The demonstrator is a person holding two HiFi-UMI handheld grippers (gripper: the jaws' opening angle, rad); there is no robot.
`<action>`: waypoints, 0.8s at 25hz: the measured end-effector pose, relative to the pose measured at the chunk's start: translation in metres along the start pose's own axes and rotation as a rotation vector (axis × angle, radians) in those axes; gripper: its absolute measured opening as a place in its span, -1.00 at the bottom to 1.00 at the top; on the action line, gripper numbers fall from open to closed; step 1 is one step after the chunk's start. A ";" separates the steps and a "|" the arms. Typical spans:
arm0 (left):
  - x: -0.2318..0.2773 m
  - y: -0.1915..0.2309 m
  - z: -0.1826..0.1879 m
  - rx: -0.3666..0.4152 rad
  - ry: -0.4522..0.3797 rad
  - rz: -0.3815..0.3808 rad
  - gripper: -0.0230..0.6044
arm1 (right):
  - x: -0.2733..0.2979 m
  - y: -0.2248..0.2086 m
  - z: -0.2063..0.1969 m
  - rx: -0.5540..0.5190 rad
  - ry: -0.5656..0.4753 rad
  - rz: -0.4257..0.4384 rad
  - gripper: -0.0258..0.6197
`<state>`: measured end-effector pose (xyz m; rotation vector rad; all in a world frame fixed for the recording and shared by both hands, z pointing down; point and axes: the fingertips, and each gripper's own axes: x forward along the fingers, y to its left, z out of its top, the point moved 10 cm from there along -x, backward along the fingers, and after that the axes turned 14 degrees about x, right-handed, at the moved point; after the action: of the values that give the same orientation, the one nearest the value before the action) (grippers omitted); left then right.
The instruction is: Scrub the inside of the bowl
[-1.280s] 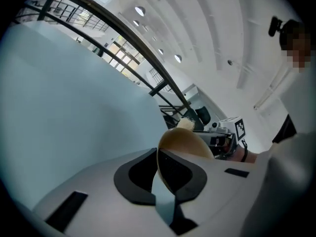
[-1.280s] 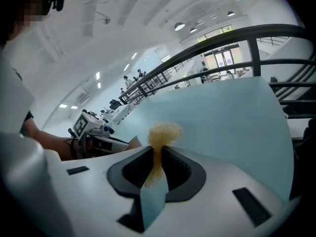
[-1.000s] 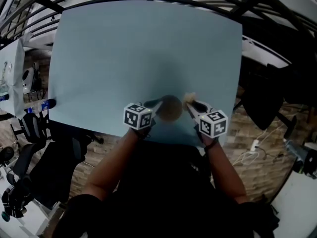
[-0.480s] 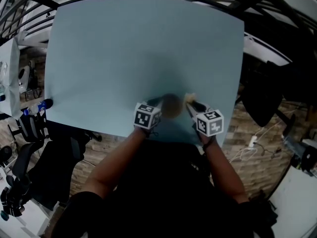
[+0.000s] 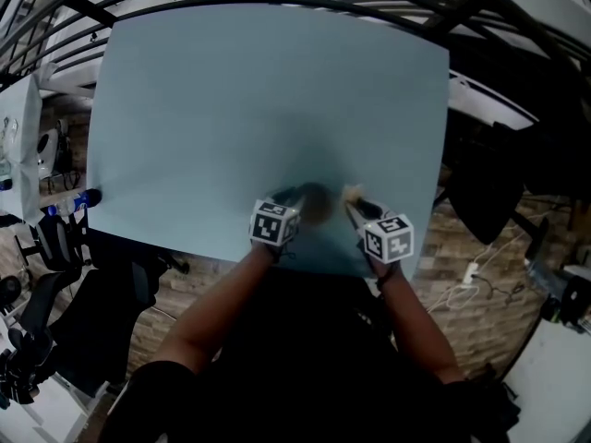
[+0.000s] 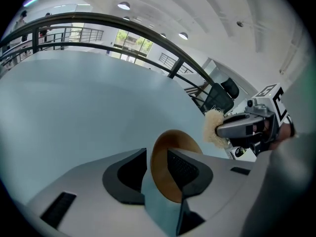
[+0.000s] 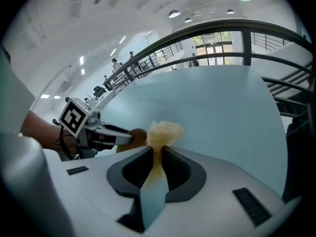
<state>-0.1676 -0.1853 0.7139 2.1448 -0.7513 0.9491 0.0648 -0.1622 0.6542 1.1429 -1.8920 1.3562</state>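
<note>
The left gripper (image 6: 157, 154), jaws just opening, is loosely straddling the rim of the bowl (image 6: 164, 174) on the table (image 5: 259, 90). The right gripper (image 7: 157, 154) is clamping a scrubber (image 7: 164, 131) beside it.

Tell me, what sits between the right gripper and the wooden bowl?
A tan fibre scrubber, pinched by the right gripper, sticks out toward the bowl; the right gripper view shows it.
</note>
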 end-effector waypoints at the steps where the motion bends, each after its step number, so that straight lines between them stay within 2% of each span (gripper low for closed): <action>1: -0.001 0.000 0.000 -0.003 -0.004 0.004 -0.53 | -0.003 0.001 0.000 -0.003 -0.007 0.001 -0.72; 7: -0.019 -0.004 -0.002 -0.001 -0.032 0.050 -0.49 | -0.027 0.004 0.001 -0.036 -0.052 0.005 -0.72; 11: -0.039 -0.019 -0.008 -0.018 -0.102 0.089 -0.49 | -0.050 0.014 -0.008 -0.076 -0.072 0.034 -0.72; 14: -0.054 -0.032 -0.005 -0.001 -0.147 0.143 -0.50 | -0.065 0.016 -0.013 -0.104 -0.101 0.062 -0.72; 17: -0.072 -0.044 0.006 0.018 -0.211 0.198 -0.67 | -0.078 0.020 -0.015 -0.142 -0.136 0.093 -0.72; 19: -0.087 -0.058 0.009 0.031 -0.254 0.204 -0.88 | -0.090 0.025 -0.018 -0.171 -0.155 0.112 -0.72; 20: -0.093 -0.066 0.010 0.039 -0.276 0.198 -0.93 | -0.096 0.026 -0.020 -0.183 -0.164 0.122 -0.72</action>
<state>-0.1689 -0.1311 0.6130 2.2950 -1.1048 0.7779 0.0884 -0.1087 0.5708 1.0903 -2.1856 1.1519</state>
